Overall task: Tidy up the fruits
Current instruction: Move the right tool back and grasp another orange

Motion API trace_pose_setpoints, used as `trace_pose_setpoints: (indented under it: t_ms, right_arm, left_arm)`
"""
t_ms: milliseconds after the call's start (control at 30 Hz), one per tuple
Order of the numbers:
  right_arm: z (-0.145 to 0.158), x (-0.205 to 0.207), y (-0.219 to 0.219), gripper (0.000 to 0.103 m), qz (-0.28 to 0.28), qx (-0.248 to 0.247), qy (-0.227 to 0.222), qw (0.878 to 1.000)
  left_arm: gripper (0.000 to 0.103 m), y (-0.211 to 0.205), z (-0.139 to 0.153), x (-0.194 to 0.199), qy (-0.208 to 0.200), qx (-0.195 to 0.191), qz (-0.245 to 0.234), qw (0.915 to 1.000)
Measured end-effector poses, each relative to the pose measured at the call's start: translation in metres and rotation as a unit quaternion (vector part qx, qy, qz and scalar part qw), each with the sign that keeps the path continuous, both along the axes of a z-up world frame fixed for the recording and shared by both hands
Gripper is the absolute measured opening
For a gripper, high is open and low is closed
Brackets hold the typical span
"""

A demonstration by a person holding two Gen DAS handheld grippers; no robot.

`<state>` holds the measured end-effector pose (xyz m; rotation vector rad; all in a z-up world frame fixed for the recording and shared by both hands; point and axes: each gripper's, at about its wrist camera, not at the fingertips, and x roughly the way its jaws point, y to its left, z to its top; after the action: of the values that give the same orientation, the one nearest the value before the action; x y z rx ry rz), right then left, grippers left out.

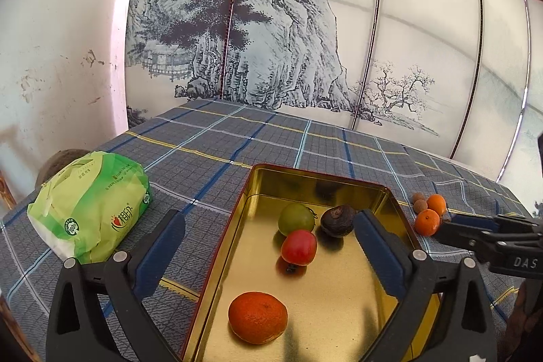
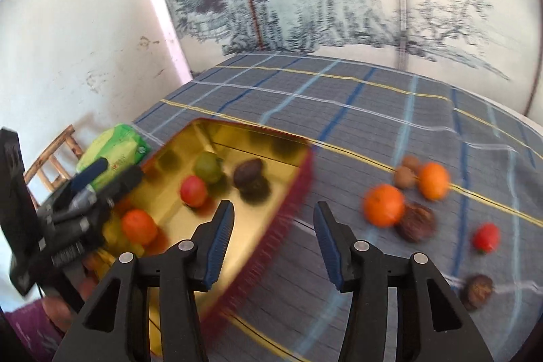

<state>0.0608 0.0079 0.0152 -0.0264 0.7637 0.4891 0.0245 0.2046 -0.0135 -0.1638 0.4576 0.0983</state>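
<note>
1. Behind a tabletop (image 1: 237, 138) under blue checked cloth stood a wall panel painted with an ink landscape. In the left wrist view the left gripper (image 1: 268, 246) hung open and empty over the near end of the gold tin (image 1: 339, 182), its jaws spread wide across it. A mandarin (image 1: 258, 322), a red fruit (image 1: 298, 247), a green fruit (image 1: 296, 219) and a dark fruit (image 1: 338, 221) already lay inside. Loose fruits sat on the cloth past the tin's right wall, on the right gripper's side.

2. In the blurred right wrist view the right gripper (image 2: 273, 238) was partly open and empty, straddling the tin's red outer wall. The nearest loose orange (image 2: 383, 205) lay ahead and to its right, touching a brown wrinkled fruit (image 2: 416, 222); a small red fruit (image 2: 486, 237) sat further right. Being round, the orange probably favours no approach angle, and the right gripper is clearly nearer.
</note>
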Motion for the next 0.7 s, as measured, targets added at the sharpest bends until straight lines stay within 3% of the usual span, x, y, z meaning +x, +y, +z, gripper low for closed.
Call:
trace_pose_setpoints:
  t_ms: [267, 533, 700]
  right_arm:
    - [-0.019, 0.004, -0.052, 0.052, -0.052, -0.009, 0.020, 0.998]
    - [-0.025, 0.032, -0.053, 0.052, -0.053, -0.024, 0.019, 0.998]
    - [-0.031, 0.060, -0.044, 0.052, -0.039, -0.061, 0.017, 0.997]
  left_arm:
    - [0.101, -0.001, 0.000, 0.000, 0.000, 0.002, 0.001, 1.0000]
    - [0.101, -0.001, -0.001, -0.001, 0.000, 0.001, 0.000, 1.0000]
    - [0.101, -0.002, -0.001, 0.000, 0.000, 0.002, 0.001, 1.0000]
